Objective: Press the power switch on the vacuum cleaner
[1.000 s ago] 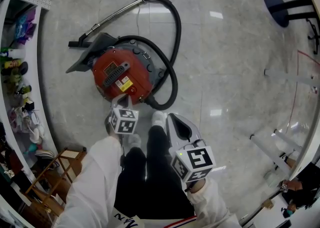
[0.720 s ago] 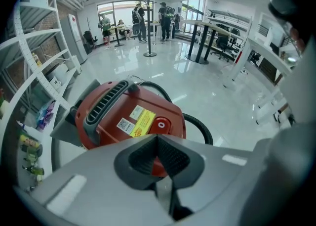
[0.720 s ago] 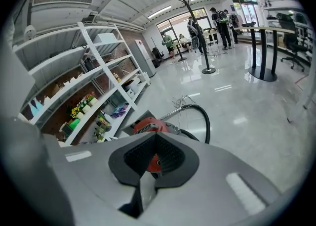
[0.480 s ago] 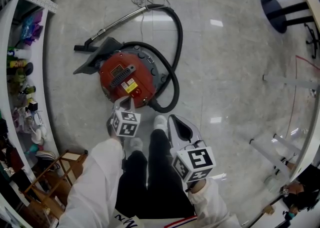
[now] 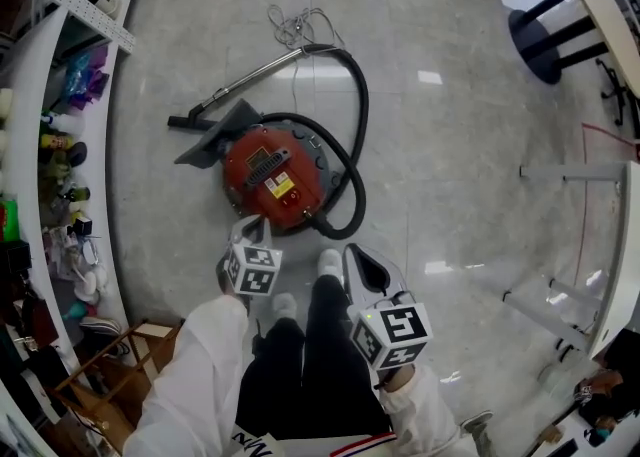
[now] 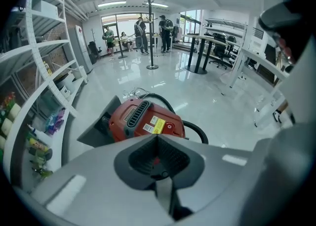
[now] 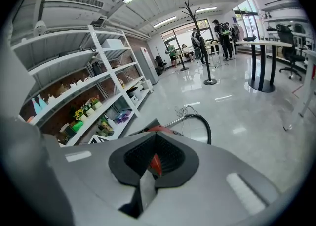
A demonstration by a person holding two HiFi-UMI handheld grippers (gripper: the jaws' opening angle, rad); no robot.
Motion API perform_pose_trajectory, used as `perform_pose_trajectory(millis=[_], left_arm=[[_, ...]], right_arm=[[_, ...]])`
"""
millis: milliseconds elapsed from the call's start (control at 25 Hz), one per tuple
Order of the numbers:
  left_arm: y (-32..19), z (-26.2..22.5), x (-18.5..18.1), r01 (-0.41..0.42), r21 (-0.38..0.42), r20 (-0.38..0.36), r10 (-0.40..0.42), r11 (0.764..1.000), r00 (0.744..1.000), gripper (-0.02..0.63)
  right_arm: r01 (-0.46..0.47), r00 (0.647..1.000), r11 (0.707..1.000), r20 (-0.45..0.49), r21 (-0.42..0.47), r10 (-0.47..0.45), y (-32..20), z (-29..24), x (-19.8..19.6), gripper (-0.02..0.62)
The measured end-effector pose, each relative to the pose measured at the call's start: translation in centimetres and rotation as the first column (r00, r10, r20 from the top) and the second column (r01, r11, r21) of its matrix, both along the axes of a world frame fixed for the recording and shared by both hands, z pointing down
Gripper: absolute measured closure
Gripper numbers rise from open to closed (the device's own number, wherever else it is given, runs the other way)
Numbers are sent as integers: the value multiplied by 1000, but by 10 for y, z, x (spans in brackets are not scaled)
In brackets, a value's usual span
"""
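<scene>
A red canister vacuum cleaner (image 5: 272,177) lies on the grey floor, its black hose (image 5: 352,145) looping round to a metal wand (image 5: 255,75). In the left gripper view the vacuum (image 6: 143,118) lies just beyond the jaws, with a round red switch (image 6: 169,126) beside a yellow label. My left gripper (image 5: 255,221) hangs shut and empty over the vacuum's near edge. My right gripper (image 5: 348,246) is shut and empty too, to the right above a white shoe. In the right gripper view only a red sliver of the vacuum (image 7: 159,129) and its hose (image 7: 203,121) show past the jaws.
White shelving (image 5: 75,95) with small items curves along the left. A wooden rack (image 5: 125,340) stands at bottom left. A loose cable (image 5: 298,20) lies beyond the wand. Black table bases (image 5: 545,40) and white frame legs (image 5: 545,310) stand to the right. People stand far off.
The head view has shifted, so the vacuum now sits lower and further right in it. Both grippers hold much the same stance beside it, still shut.
</scene>
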State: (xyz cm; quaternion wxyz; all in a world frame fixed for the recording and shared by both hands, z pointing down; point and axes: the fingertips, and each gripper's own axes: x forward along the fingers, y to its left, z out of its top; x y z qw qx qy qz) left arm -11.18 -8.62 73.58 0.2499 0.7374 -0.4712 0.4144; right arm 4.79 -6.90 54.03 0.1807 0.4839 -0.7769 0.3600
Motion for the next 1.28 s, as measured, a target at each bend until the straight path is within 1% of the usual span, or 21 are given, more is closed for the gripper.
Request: perform_pose_trajectory(millis=[240,520,840,1040,1280], left_arm=[[18,-14,-16,-18,15,8,18,1000,1000,606],[34,-37,-29,-12,34,-4,12,999,1000,606],[38,-98,-53,11,104,-6,-11,995,1000,606],[42,-134,-69,35,144,-11,-34,989,999,606],[51,-169,-74,53,195,-34,-48,979,998,606]], right_arm=[[-6,1000,1000,4,23,6,18,-11,-15,595],[-7,1000,999,-15,48,7,35,-30,-24,595],[-21,999,994,-41,103,25,49,-70,-22,595],[-38,998,992,-40,124,43,58,-93,-21,595],[-38,998,984,-38,173,45,60,-122,-24,595]])
